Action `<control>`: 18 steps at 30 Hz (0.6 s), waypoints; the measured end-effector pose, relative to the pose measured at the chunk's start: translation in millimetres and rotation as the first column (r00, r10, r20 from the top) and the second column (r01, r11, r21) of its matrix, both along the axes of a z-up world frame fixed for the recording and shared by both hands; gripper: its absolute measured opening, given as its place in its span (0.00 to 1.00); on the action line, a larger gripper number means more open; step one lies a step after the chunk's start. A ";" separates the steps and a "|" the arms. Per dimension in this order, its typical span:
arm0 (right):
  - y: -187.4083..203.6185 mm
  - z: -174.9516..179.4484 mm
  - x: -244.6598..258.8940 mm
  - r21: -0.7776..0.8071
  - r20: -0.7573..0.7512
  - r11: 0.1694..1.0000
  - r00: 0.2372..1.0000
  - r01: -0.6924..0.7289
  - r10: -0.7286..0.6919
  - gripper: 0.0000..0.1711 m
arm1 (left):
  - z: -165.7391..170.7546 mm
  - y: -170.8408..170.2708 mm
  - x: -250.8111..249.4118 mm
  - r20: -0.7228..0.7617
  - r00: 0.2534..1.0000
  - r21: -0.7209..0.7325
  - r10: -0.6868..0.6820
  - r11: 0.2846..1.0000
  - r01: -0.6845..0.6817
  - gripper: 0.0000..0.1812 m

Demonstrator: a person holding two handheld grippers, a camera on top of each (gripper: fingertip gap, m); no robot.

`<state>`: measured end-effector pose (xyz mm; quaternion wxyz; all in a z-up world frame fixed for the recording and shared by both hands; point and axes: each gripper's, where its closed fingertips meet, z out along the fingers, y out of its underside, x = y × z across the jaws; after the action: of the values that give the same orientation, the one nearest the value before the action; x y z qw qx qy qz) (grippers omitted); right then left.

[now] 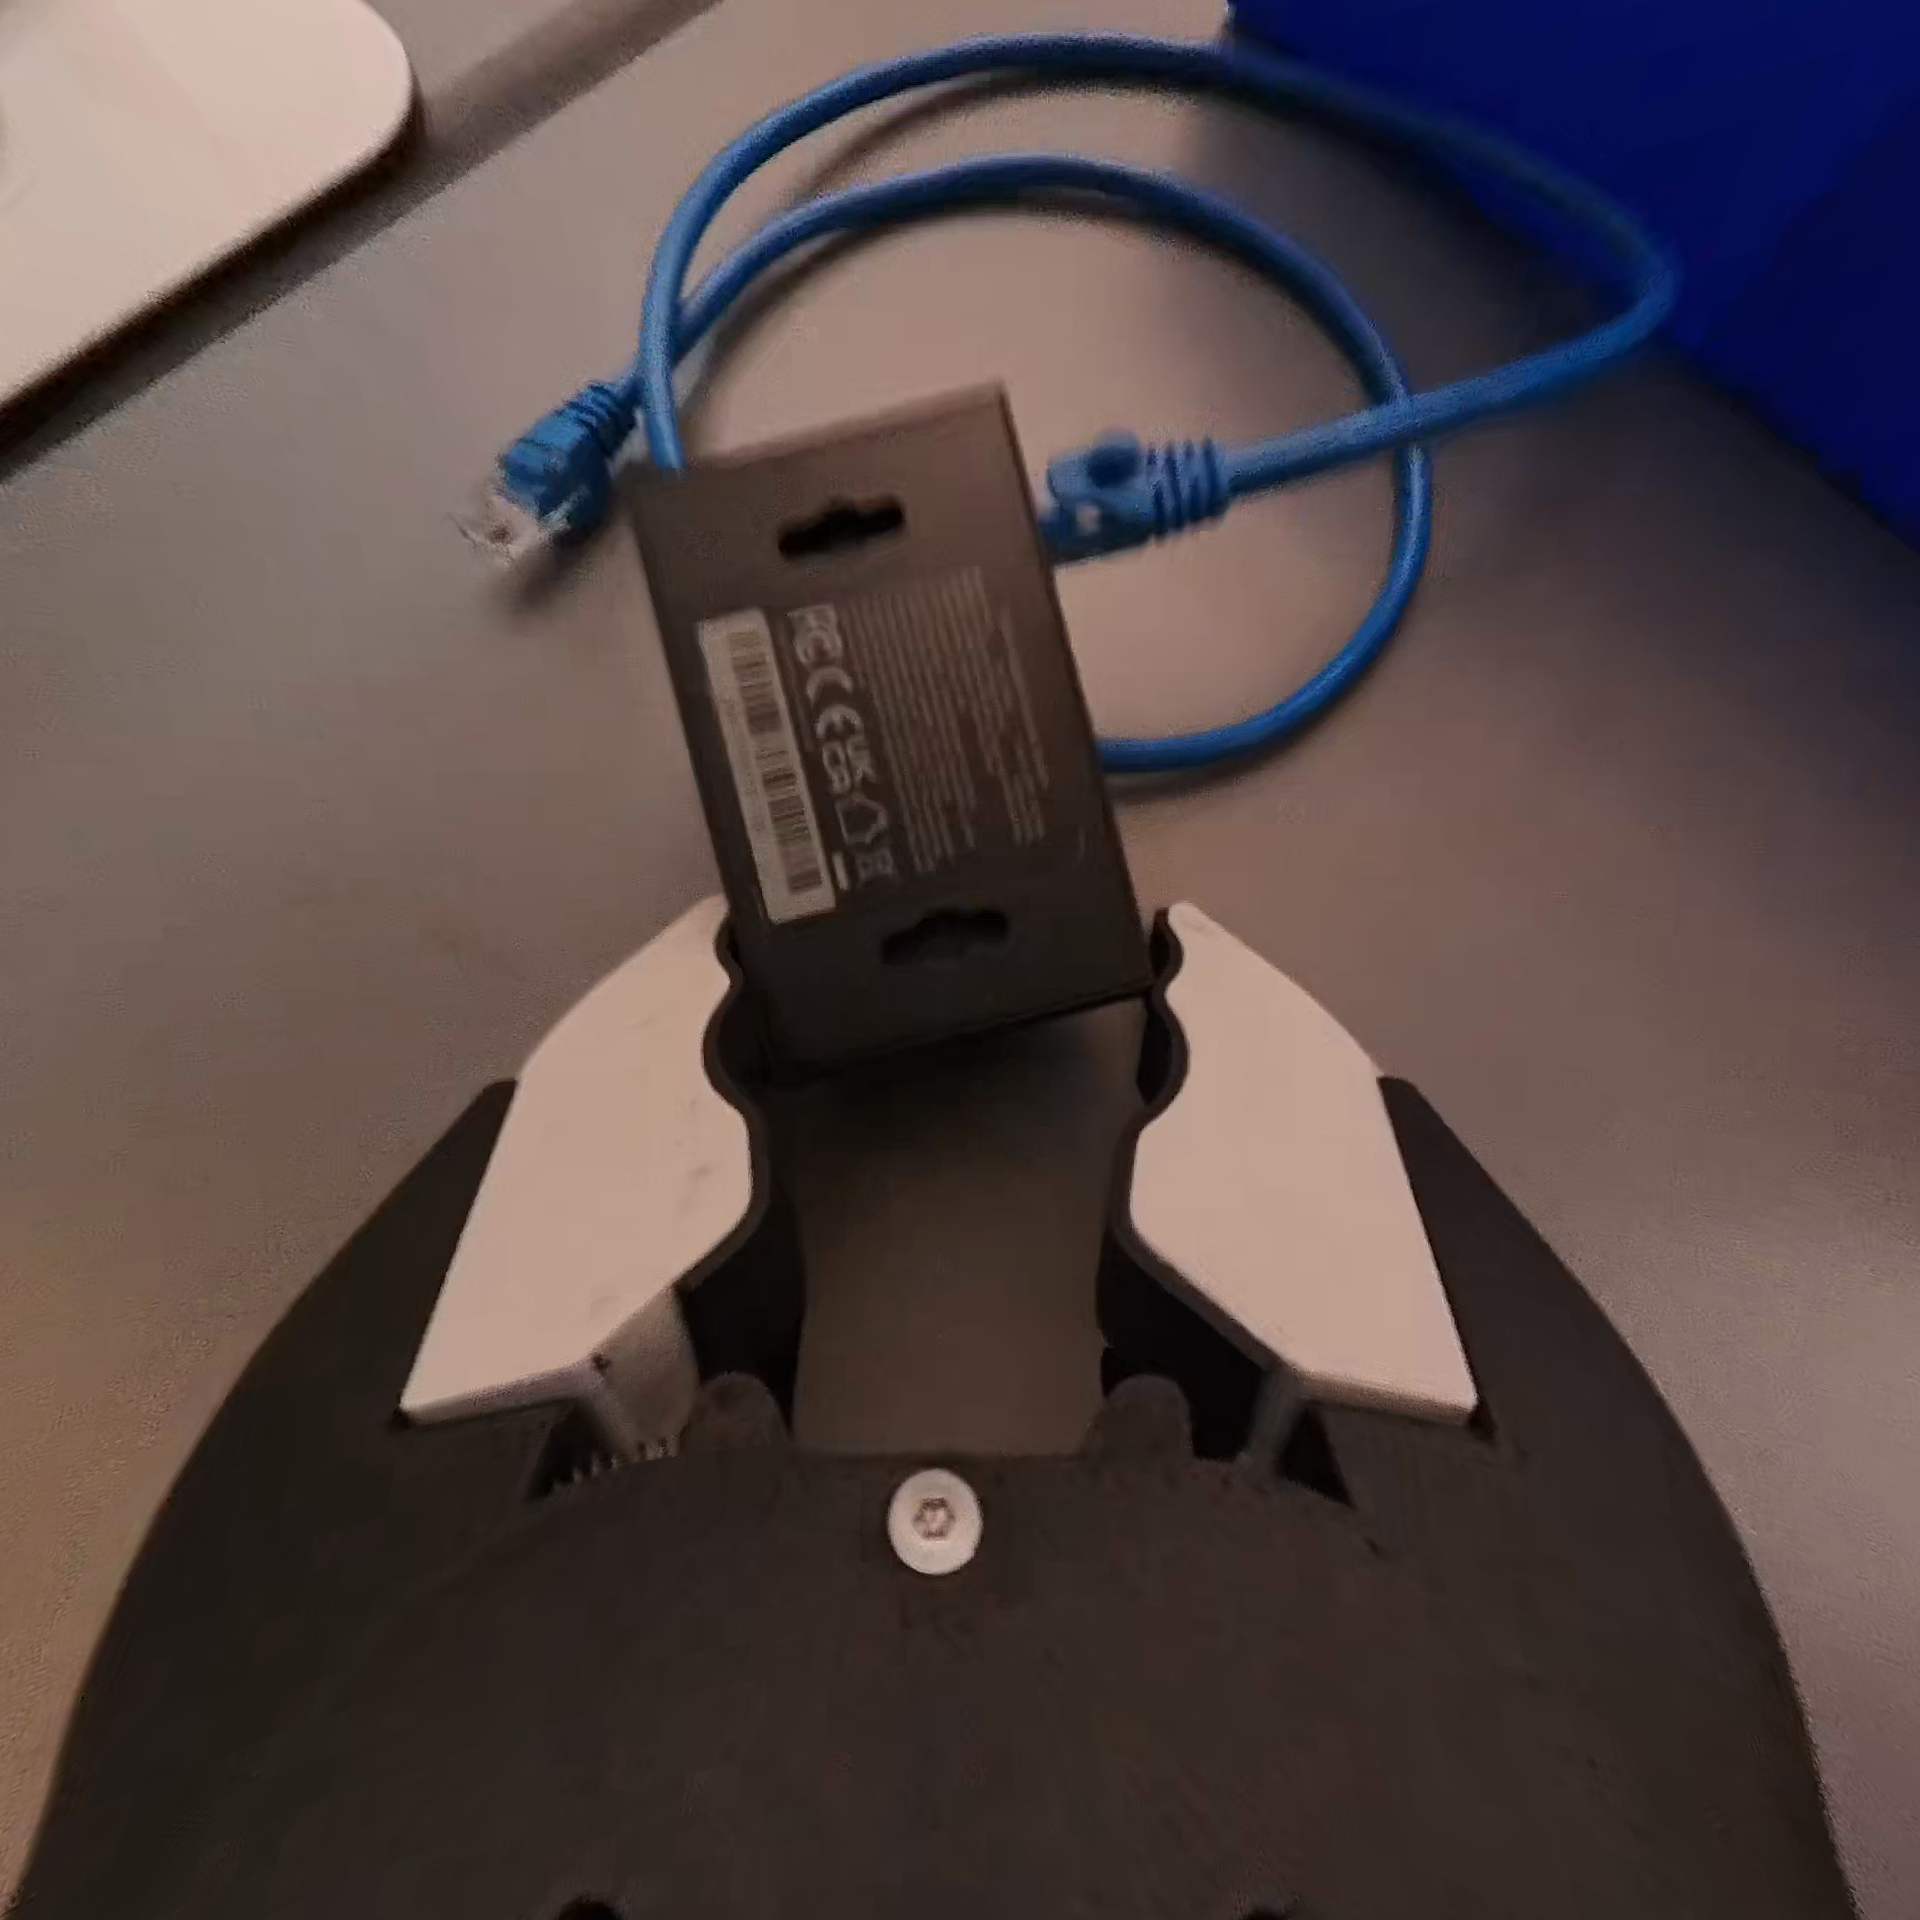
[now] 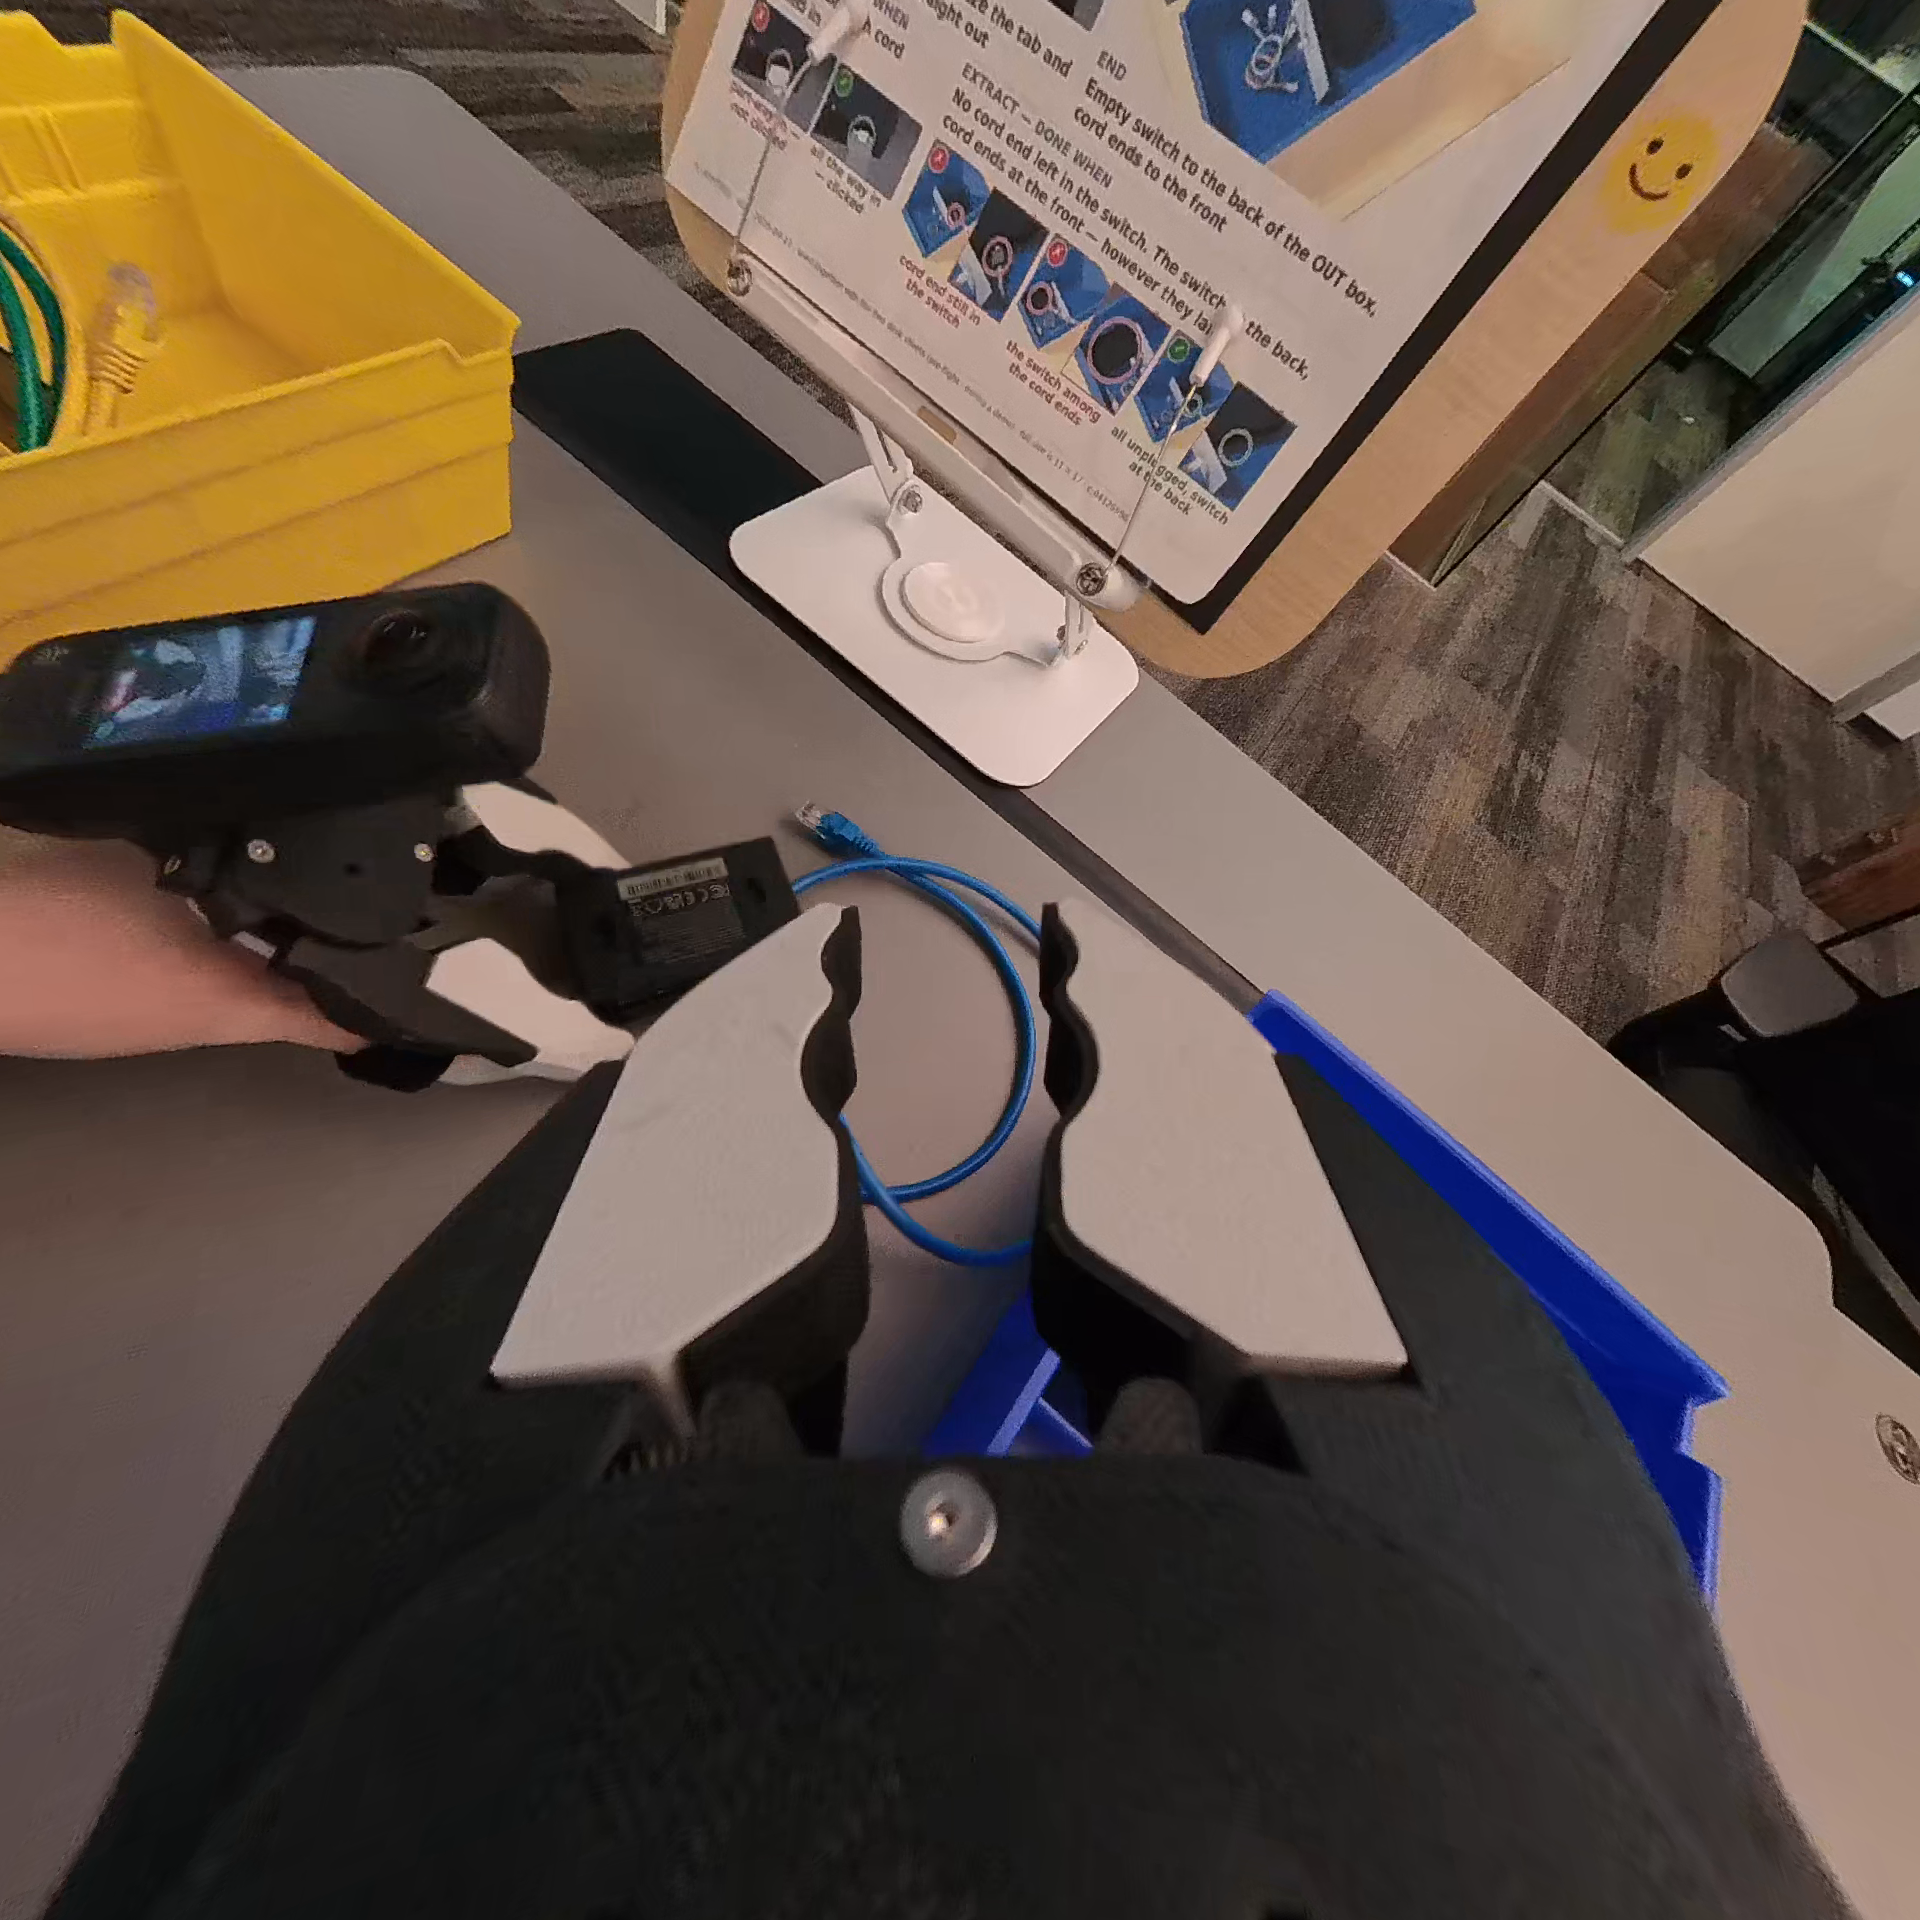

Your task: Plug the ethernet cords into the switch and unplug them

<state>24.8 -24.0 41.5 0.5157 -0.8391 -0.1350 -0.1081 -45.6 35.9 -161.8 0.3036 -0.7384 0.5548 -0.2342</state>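
Black switch [image 1: 883, 727] mid-frame, underside up, pinched at its near end by left gripper [image 1: 940, 966]; right gripper [image 2: 948, 925] open, empty.
Looks light, rigid, slick; blue cord [image 1: 1351, 520] limp behind it — grab by plug boot [image 1: 1132, 488].

Left gripper [image 1: 940, 977]: broad, rounded matte-black body of layered printed plastic, tapering forward to two fingers.
Left fingers [image 1: 613, 1174]: flat pale-grey top plates, angular and pointed; black inner pads with wavy, scalloped gripping edges.
Left screw [image 1: 933, 1523]: single silver hex-socket head, centred on the body behind the fingers.
Right gripper [image 2: 948, 925]: same black body, grey-topped fingers [image 2: 686, 1132], scalloped black inner edges.
Right screw [image 2: 945, 1525]: one silver round head on the midline.
Camera [image 2: 281, 686]: black oblong unit with a small lit screen and round lens, mounted atop the left gripper, seen from the right wrist view.
Hand [image 2: 135, 977]: bare; no sleeve visible.
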 end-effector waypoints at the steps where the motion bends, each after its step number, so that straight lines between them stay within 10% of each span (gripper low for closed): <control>1: -0.6 0.7 -0.4 0.000 0.003 1.000 1.000 -0.002 0.002 0.20 | 0.8 2.1 -0.4 0.009 1.000 -0.002 0.017 1.000 -0.017 0.39; 11: -5.8 9.1 2.6 0.024 0.008 1.000 1.000 -0.005 0.005 0.20 | 37.5 9.8 0.6 0.100 0.994 0.120 0.043 0.991 -0.055 0.48; 18: -16.6 32.0 4.5 0.102 0.027 0.995 1.000 -0.009 0.006 0.20 | 239.2 24.0 -79.0 0.323 0.945 0.557 0.051 0.797 -0.234 0.39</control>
<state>29.3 -40.6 73.5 0.5565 -0.8096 -0.1392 -0.1241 -124.6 59.9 77.4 0.6123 -0.6052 0.4909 -0.1336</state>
